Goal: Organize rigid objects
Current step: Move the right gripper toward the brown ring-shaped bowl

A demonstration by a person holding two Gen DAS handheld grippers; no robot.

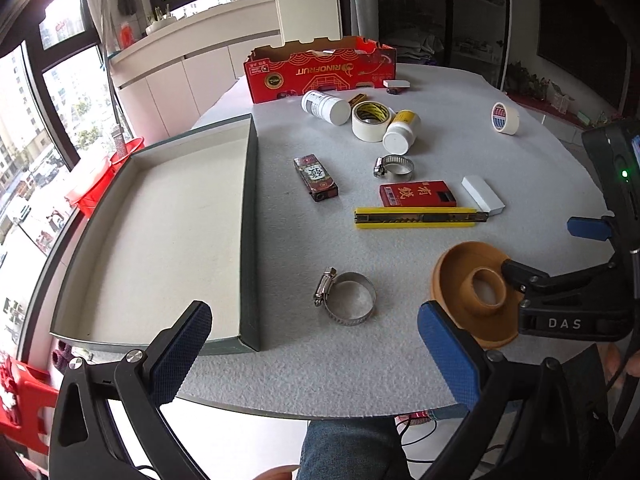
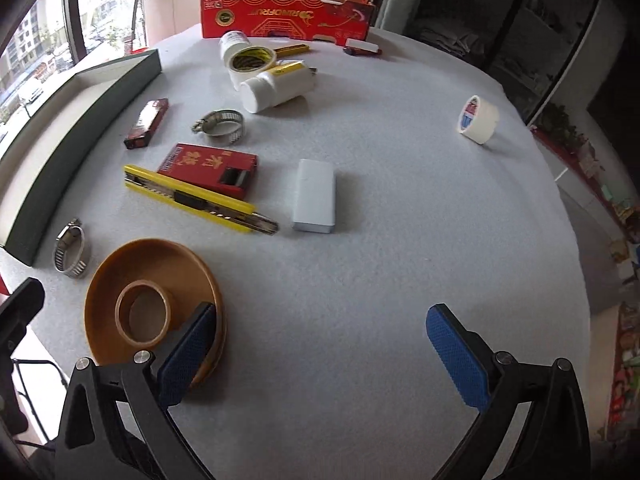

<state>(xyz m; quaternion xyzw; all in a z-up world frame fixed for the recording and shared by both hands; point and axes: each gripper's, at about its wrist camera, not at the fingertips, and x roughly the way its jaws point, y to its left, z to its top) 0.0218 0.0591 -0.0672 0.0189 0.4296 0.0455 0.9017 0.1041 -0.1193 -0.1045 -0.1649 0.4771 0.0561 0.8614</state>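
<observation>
A shallow grey-green tray lies on the table's left side; it also shows in the right wrist view. My left gripper is open and empty at the near edge, behind a steel hose clamp. An orange flanged spool lies to its right. My right gripper is open and empty; its left finger is against the spool's rim. A yellow utility knife, a red card box and a white box lie mid-table.
A red cardboard box stands at the far edge. Two white bottles, a tape roll, another hose clamp and a dark red box lie in front of it. A second tape roll sits at the right.
</observation>
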